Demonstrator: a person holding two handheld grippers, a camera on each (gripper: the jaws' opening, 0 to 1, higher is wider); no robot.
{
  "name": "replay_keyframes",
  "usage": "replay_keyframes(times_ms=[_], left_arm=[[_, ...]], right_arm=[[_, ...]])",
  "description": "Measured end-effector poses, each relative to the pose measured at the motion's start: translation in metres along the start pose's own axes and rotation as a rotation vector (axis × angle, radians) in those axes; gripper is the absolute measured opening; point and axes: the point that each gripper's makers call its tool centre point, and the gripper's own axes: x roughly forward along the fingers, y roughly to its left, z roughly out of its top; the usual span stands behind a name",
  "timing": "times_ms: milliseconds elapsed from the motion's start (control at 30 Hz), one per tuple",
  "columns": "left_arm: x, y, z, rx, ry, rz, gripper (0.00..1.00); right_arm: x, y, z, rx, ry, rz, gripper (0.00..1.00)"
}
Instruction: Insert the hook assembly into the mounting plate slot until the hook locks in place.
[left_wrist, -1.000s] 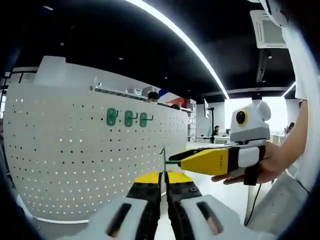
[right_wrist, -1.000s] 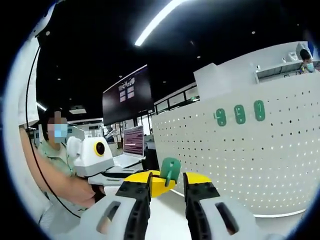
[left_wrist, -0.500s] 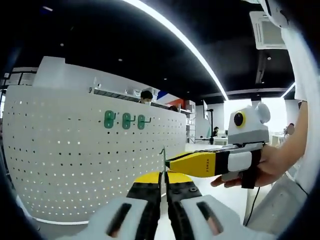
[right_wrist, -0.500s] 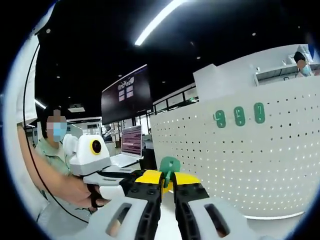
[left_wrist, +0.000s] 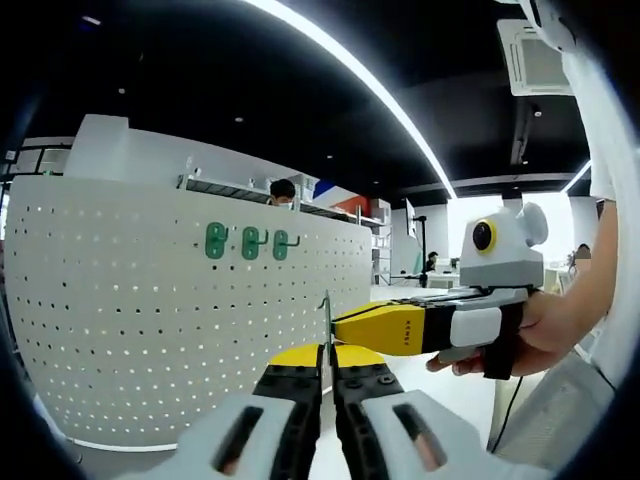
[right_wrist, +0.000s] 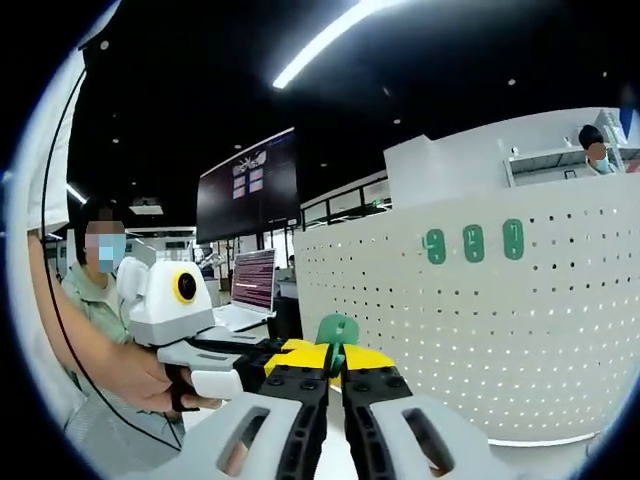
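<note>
A small green hook assembly (right_wrist: 336, 330) is held up in the air in front of a curved white pegboard (right_wrist: 500, 330). My right gripper (right_wrist: 336, 362) is shut on it from below. In the left gripper view the same hook (left_wrist: 326, 318) shows edge-on as a thin strip, with my left gripper (left_wrist: 328, 350) shut on its lower end. My right gripper (left_wrist: 345, 325) reaches in from the right there and meets the hook. My left gripper (right_wrist: 275, 352) comes in from the left in the right gripper view. Three green hooks (left_wrist: 247, 242) hang in a row high on the pegboard (left_wrist: 150, 300).
A person's hand (left_wrist: 545, 330) holds the right gripper. A person (right_wrist: 95, 300) stands at the left, with a dark wall screen (right_wrist: 250, 185) and a laptop (right_wrist: 253, 285) behind. Another person (left_wrist: 283, 190) shows behind the pegboard's top edge. A white table surface lies below.
My right gripper's jaws, apart a second ago, have shut on the green hook. The left gripper has stayed shut on it.
</note>
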Motion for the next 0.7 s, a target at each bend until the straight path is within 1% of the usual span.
replay_keyframes(times_ms=[367, 533, 567, 700], left_arm=[[0.001, -0.001, 0.002, 0.004, -0.01, 0.001, 0.03], [0.003, -0.002, -0.001, 0.036, 0.012, -0.005, 0.06], [0.003, -0.002, -0.006, 0.051, 0.04, -0.004, 0.09], [0.003, 0.002, -0.009, 0.043, 0.054, 0.004, 0.32]], right_arm=[[-0.001, -0.001, 0.002, -0.002, -0.003, -0.008, 0.0], [-0.002, -0.001, 0.002, -0.002, 0.003, -0.01, 0.0], [-0.003, -0.002, 0.002, -0.003, 0.0, -0.014, 0.0], [-0.003, -0.004, 0.001, 0.004, 0.007, -0.014, 0.0]])
